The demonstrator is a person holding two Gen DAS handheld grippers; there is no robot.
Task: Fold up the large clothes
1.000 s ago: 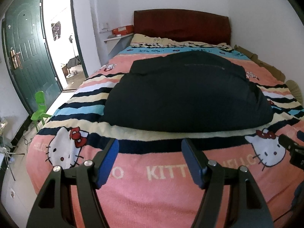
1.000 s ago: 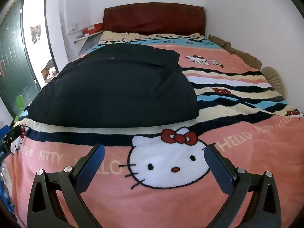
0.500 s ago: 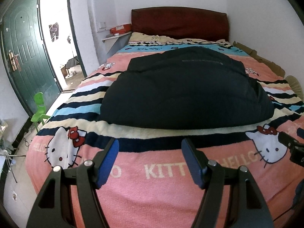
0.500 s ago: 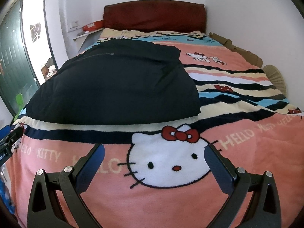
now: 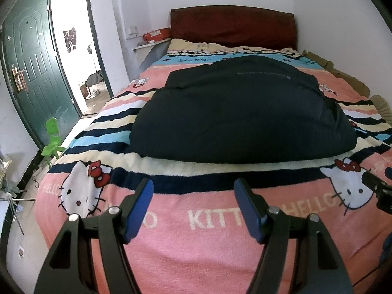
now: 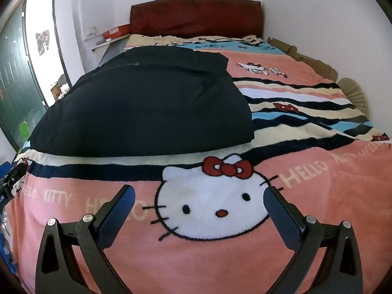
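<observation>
A large black garment [image 5: 240,112] lies folded into a thick rectangular bundle in the middle of the bed, on a pink striped Hello Kitty blanket [image 5: 208,250]. It also shows in the right wrist view [image 6: 144,103], up and to the left. My left gripper [image 5: 193,188] is open and empty, hovering over the blanket short of the garment's near edge. My right gripper [image 6: 198,196] is open and empty above a Hello Kitty face [image 6: 215,201], to the right of the garment's near corner. The right gripper's tip [image 5: 377,191] shows at the left wrist view's right edge.
A dark red headboard [image 5: 232,27] stands at the far end against the white wall. A green door [image 5: 31,68] hangs open on the left, with a small green chair [image 5: 52,139] on the floor beside the bed. Cardboard [image 6: 303,56] lines the bed's right side.
Both grippers have dropped slightly and drawn back a little from the garment. They stay open and empty. The garment has not moved.
</observation>
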